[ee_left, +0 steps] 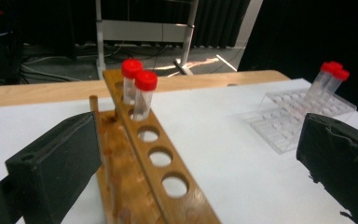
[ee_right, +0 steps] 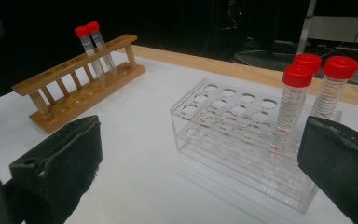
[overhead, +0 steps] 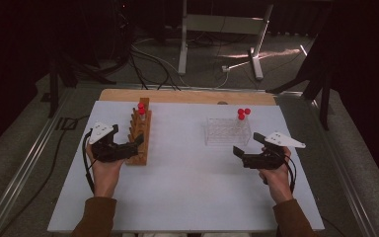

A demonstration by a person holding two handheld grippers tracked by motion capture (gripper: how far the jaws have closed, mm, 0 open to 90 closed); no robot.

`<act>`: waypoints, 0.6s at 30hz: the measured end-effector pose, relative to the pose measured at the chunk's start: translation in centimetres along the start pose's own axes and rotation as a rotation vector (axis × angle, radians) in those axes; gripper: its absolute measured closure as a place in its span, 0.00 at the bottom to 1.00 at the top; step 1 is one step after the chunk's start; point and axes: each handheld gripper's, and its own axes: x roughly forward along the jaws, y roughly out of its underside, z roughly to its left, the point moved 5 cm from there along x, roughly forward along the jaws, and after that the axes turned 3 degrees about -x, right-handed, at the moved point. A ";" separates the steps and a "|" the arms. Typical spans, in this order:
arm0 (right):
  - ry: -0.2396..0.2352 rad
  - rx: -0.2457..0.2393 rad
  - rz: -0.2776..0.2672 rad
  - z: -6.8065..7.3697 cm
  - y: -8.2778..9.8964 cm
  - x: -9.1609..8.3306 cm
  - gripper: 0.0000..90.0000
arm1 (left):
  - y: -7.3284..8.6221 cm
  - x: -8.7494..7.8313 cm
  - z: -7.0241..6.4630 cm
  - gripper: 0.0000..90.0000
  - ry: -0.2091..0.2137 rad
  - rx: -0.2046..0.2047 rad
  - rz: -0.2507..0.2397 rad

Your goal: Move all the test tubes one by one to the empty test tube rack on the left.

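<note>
A wooden tube rack (overhead: 140,133) stands at the left of the white board and holds two red-capped tubes (ee_left: 142,93) in its far holes. My left gripper (overhead: 137,144) is open at the rack's near end; its jaws stand wide, with the rack's near empty holes (ee_left: 161,158) between and ahead of them. A clear plastic rack (overhead: 228,131) at the right holds three red-capped tubes (ee_right: 307,93) at its far right corner. My right gripper (overhead: 246,143) is open just in front of it, with nothing between its jaws.
The white board (overhead: 187,197) lies on a wooden table whose far edge (overhead: 187,96) shows behind the racks. Beyond it are a dark floor with cables and a metal stand (overhead: 222,29). Bare board lies between the two racks.
</note>
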 end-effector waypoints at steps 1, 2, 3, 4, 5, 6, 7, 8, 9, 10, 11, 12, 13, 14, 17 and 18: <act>0.001 0.000 0.002 0.0 0.0 0.1 0.00 | 0.3 -0.2 0.1 0.01 -0.004 0.001 0.003; 0.006 -0.007 0.009 0.0 0.0 0.2 0.00 | 0.4 -0.3 0.2 0.01 -0.008 -0.002 0.001; 0.013 -0.016 0.015 -0.1 0.0 0.4 0.00 | 0.6 -0.5 0.3 0.01 -0.008 -0.006 -0.004; 0.017 -0.018 0.018 -0.2 0.0 0.6 0.00 | 0.7 -0.6 0.3 0.01 -0.006 -0.007 -0.007; 0.018 -0.015 0.020 -0.3 0.0 0.7 0.00 | 0.8 -0.7 0.3 0.01 -0.005 -0.010 -0.012; 0.023 -0.015 0.020 -0.3 -0.1 0.8 0.00 | 1.0 -0.8 0.3 0.01 -0.003 -0.008 -0.016; 0.032 -0.017 0.020 -0.5 -0.2 1.0 0.00 | 1.1 -0.9 0.3 0.01 -0.004 -0.004 -0.015; 0.041 -0.019 0.021 -0.6 -0.3 1.2 0.00 | 1.3 -0.9 0.3 0.01 -0.004 -0.002 -0.014; 0.047 -0.019 0.025 -0.7 -0.4 1.4 0.00 | 1.5 -0.8 0.3 0.01 -0.007 -0.005 -0.017; 0.056 -0.013 0.027 -0.9 -0.6 1.7 0.00 | 1.6 -0.8 0.4 0.01 -0.008 -0.005 -0.017; 0.061 -0.012 0.028 -1.1 -0.7 1.9 0.00 | 1.7 -0.7 0.5 0.01 -0.005 -0.010 -0.008; 0.070 -0.008 0.031 -1.3 -0.8 2.2 0.00 | 1.8 -0.7 0.6 0.01 -0.008 -0.012 -0.005; 0.077 -0.004 0.033 -1.4 -0.9 2.4 0.00 | 1.8 -0.7 0.7 0.01 -0.011 -0.015 -0.010; 0.088 -0.004 0.030 -1.6 -1.0 2.6 0.00 | 1.8 -0.8 0.8 0.01 -0.010 -0.018 -0.014; 0.111 0.007 0.027 -2.2 -1.2 3.2 0.00 | 1.7 -1.0 0.9 0.01 -0.009 -0.031 -0.028; 0.120 0.013 0.030 -2.4 -1.2 3.5 0.00 | 1.7 -1.0 0.9 0.01 -0.007 -0.032 -0.028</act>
